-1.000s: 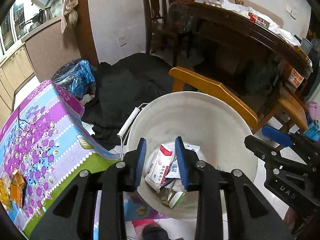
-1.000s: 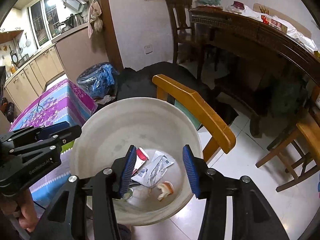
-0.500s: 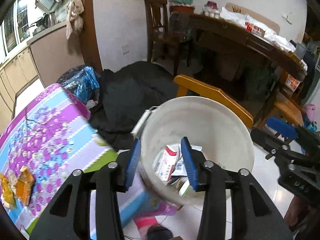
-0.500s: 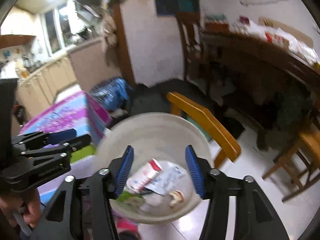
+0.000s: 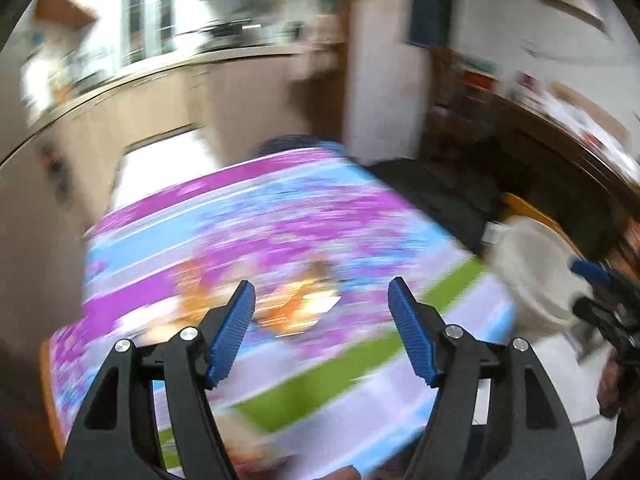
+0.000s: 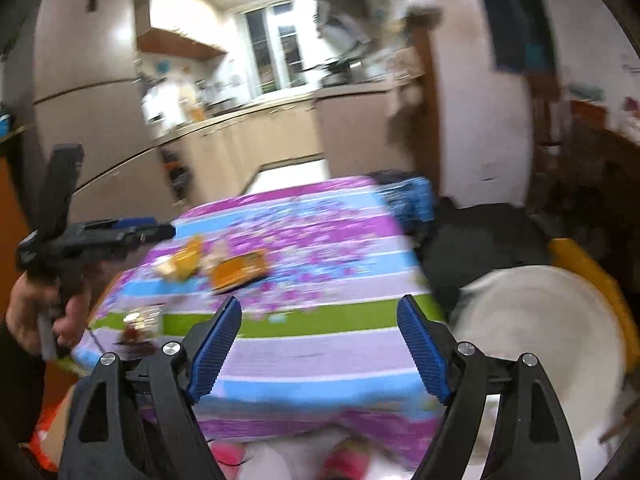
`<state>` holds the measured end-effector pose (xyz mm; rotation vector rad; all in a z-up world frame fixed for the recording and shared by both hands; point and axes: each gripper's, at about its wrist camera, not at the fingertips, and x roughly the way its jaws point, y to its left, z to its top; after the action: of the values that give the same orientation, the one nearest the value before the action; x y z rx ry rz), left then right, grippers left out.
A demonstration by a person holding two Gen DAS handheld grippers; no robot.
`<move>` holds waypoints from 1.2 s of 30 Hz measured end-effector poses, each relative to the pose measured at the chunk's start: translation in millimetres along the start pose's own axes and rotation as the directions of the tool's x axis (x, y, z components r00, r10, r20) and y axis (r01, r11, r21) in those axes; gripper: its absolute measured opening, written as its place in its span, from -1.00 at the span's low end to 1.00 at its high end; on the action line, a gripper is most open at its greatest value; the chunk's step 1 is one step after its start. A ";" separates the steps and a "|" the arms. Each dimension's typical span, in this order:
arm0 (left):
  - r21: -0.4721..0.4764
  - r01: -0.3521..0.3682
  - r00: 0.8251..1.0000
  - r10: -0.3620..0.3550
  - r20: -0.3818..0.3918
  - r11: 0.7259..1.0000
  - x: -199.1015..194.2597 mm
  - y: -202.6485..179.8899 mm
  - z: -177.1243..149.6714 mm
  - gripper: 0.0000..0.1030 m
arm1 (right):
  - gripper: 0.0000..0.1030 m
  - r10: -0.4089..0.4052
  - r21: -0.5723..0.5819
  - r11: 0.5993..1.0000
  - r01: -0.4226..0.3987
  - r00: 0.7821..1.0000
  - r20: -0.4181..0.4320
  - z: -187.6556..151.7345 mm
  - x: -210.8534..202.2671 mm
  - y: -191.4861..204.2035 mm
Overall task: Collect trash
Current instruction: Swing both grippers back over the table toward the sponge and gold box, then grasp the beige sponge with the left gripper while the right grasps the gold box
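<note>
Orange wrappers point(image 6: 240, 270) and yellowish scraps point(image 6: 184, 260) lie on the table's flowered cloth point(image 6: 320, 344); in the blurred left wrist view they are an orange smear point(image 5: 304, 304). A small dark wrapper point(image 6: 136, 324) lies near the table's left front edge. The white bucket point(image 6: 540, 332) stands off the table's right end and also shows as the pale bucket point(image 5: 532, 272). My left gripper point(image 5: 320, 292) hangs over the table with its jaws opening and nothing between them. My right gripper point(image 6: 320, 304) is above the table's near edge, jaws opening, also empty.
A hand point(image 6: 36, 312) holds the left gripper point(image 6: 160, 232) at the left. A yellow wooden chair point(image 6: 580, 264) stands behind the bucket. A blue plastic bag point(image 6: 408, 200) and black cloth point(image 6: 480, 232) lie on the floor past the table. Kitchen counters run along the back.
Both grippers have swung left from over the bucket to over the flowered table, and both have spread their jaws wider. The bucket now sits at the right edge of each view.
</note>
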<state>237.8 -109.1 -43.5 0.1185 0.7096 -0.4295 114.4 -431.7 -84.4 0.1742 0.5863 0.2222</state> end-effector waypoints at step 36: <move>-0.032 -0.003 0.974 -0.004 -0.225 0.999 116.6 134.6 -48.1 0.29 | 0.59 0.344 0.036 0.936 -0.349 0.895 -0.284 -25.2 159.2 154.8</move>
<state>344.1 -14.9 -161.3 0.1379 0.9395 -0.4084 204.8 -239.6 -154.1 0.2334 0.8409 0.6074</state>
